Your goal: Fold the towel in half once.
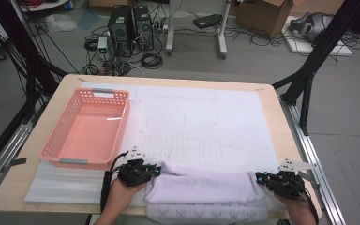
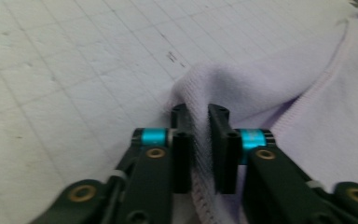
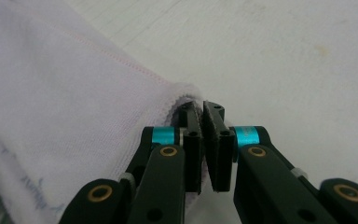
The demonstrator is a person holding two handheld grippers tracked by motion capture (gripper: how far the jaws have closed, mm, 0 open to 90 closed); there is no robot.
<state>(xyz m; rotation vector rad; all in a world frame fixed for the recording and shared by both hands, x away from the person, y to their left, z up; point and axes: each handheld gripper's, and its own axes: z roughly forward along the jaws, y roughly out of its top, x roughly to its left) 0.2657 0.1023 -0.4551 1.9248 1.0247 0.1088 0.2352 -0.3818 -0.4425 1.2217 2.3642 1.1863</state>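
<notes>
Towel (image 1: pixel 206 190), pale lilac, lies folded at the table's (image 1: pixel 281 117) near edge; your left gripper (image 1: pixel 155 170) and right gripper (image 1: pixel 258 177) each pinch a corner. Next, probably lift both together evenly.

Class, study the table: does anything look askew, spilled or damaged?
Nothing stands out. The lilac towel lies folded at the near edge, each tool pinching an end; the pink basket sits square on the mat.
</notes>
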